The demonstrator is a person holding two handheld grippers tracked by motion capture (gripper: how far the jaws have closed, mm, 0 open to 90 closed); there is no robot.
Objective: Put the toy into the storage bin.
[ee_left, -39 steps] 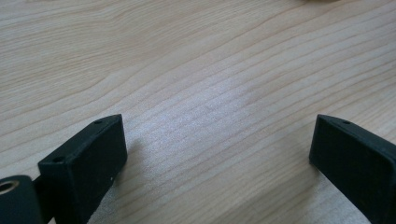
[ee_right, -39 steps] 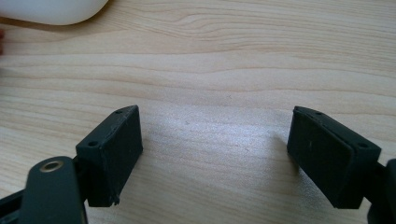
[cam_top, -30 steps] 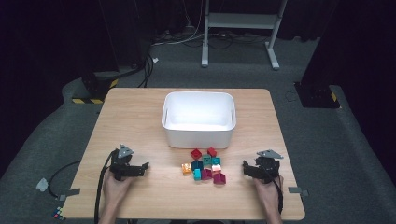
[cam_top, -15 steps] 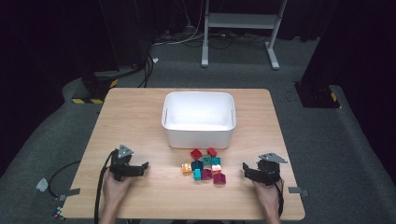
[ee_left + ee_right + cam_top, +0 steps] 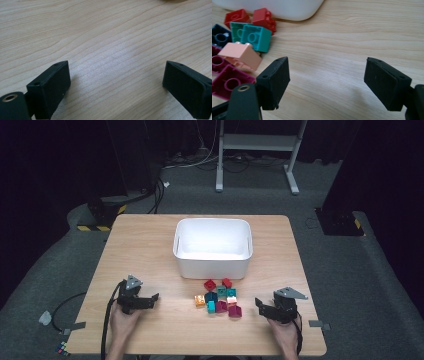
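**Both grippers open at the near edge, bricks between them**

My right gripper (image 5: 261, 306) rested low over the table (image 5: 150, 245) near its near right corner, jaws spread wide with bare wood between them. My left gripper (image 5: 150, 300) sat toward the near left, its jaws also wide apart over bare wood, gripping nothing.

Just to the left of my right gripper lay the cluster of small bricks (image 5: 220, 299), well apart from my left one. In the right gripper view, a magenta brick (image 5: 229, 83) lay beside the left jaw, with a peach brick (image 5: 240, 55) just beyond it. Farther off sat a teal brick (image 5: 256, 37) touching a green brick (image 5: 235, 29), a dark blue brick (image 5: 220, 37) at the left edge, and two red bricks (image 5: 249, 18) closest to the bin.

The white bin (image 5: 212, 245) stood at the middle of the table, just beyond the bricks.
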